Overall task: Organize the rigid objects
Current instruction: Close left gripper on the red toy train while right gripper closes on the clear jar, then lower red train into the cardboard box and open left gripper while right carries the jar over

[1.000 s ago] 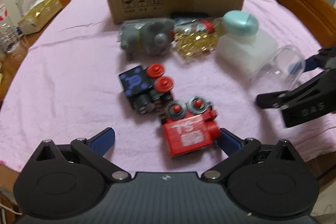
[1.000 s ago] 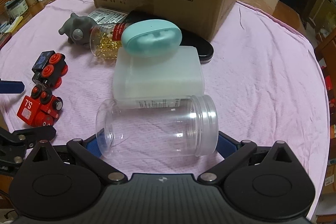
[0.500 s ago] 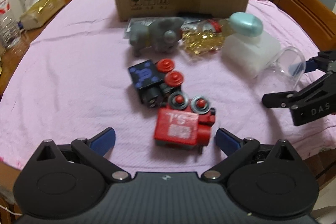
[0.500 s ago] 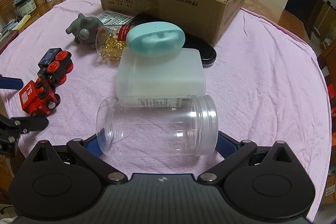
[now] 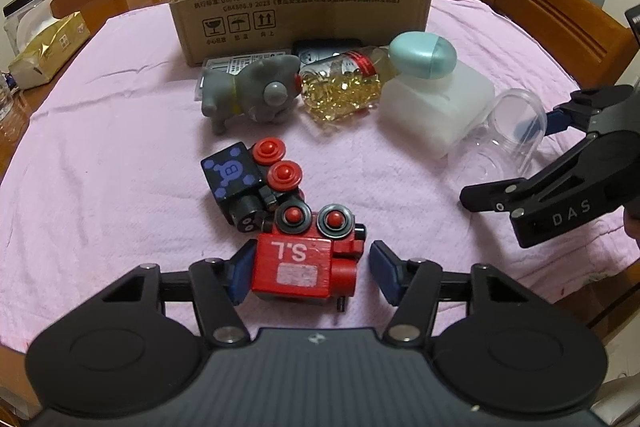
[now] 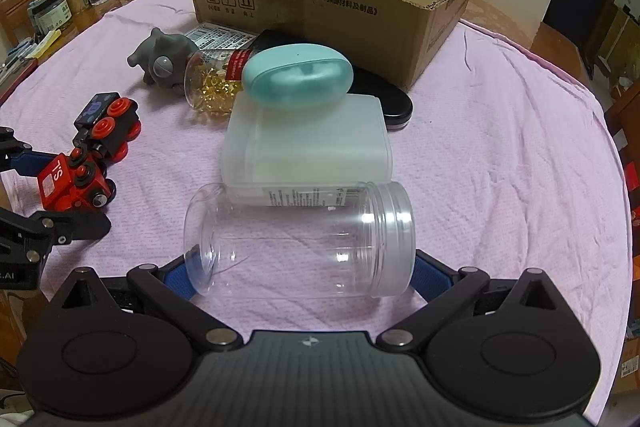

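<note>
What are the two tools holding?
The left tool is closing around the red toy train, not yet gripping it. The right tool spans the clear jar end to end.

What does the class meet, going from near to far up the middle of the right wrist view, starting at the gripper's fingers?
right gripper → clear plastic jar lying on its side → frosted white box → teal oval case resting on that box → cardboard box
</note>
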